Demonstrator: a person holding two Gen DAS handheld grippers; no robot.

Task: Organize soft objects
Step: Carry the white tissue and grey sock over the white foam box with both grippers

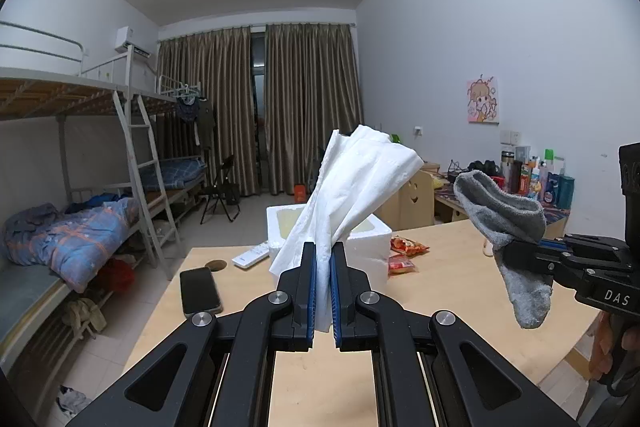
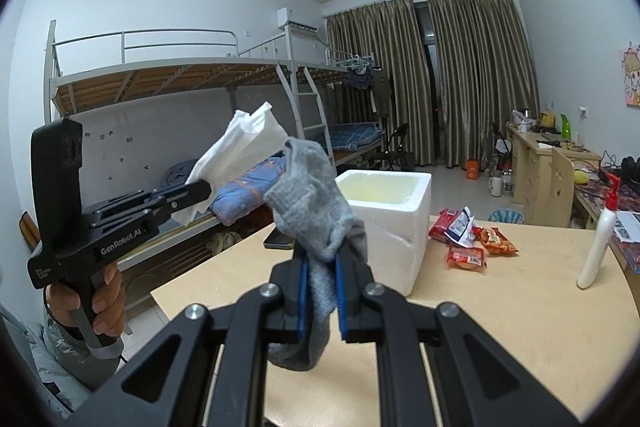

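Observation:
My left gripper [image 1: 323, 251] is shut on a white paper tissue [image 1: 356, 187] that stands up from its jaws, held above the wooden table [image 1: 460, 291]. It also shows in the right wrist view [image 2: 204, 193] with the tissue [image 2: 240, 143]. My right gripper [image 2: 320, 255] is shut on a grey sock [image 2: 312, 195] that droops below the jaws. It shows at the right of the left wrist view [image 1: 508, 251] with the sock [image 1: 508, 219]. A white foam box [image 2: 394, 227] stands open on the table just beyond both grippers.
A black phone [image 1: 199, 290] and a white remote [image 1: 251, 255] lie left of the box [image 1: 372, 247]. Red snack packets [image 2: 472, 243] lie right of it. A white pump bottle [image 2: 598, 247] stands at the table's right edge. Bunk beds [image 1: 80, 155] stand left.

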